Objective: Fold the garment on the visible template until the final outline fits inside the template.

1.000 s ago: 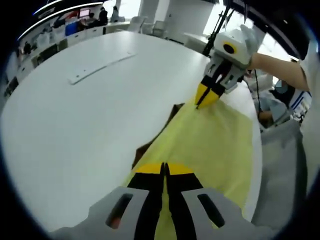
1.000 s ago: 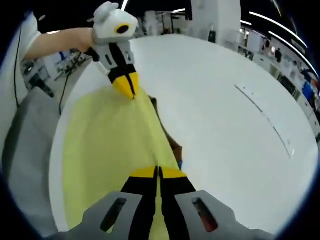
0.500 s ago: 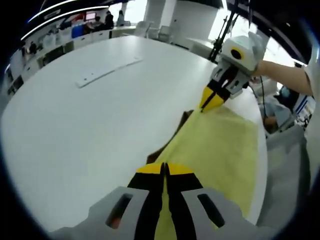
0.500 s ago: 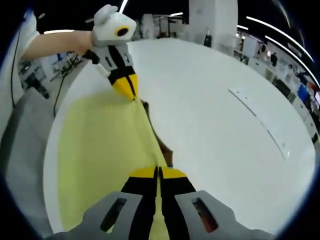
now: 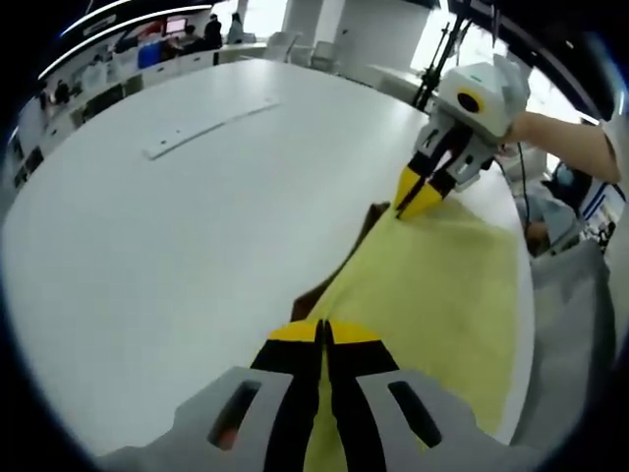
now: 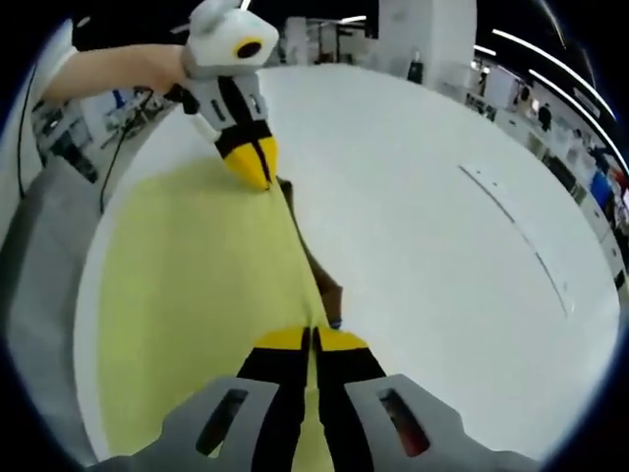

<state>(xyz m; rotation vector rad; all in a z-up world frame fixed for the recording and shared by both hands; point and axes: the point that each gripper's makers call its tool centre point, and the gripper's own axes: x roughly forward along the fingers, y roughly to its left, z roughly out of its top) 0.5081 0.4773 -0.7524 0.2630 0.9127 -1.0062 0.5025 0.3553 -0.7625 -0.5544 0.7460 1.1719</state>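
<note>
The yellow garment (image 5: 432,285) lies stretched between both tongs on the white table (image 5: 177,226). The left gripper (image 5: 324,332) and right gripper (image 6: 308,339) each pinch its edge, jaws closed; a dark layer (image 6: 319,280) peeks beside it.

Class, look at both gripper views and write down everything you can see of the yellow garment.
The yellow garment is a pale yellow sheet of thin, soft-looking cloth, spread mostly flat near the edge of the white table. One long edge is lifted and pulled taut between the left gripper and the right gripper, both shut on it. Along that edge, something dark brown peeks out from under it; what it is cannot be told.
</note>
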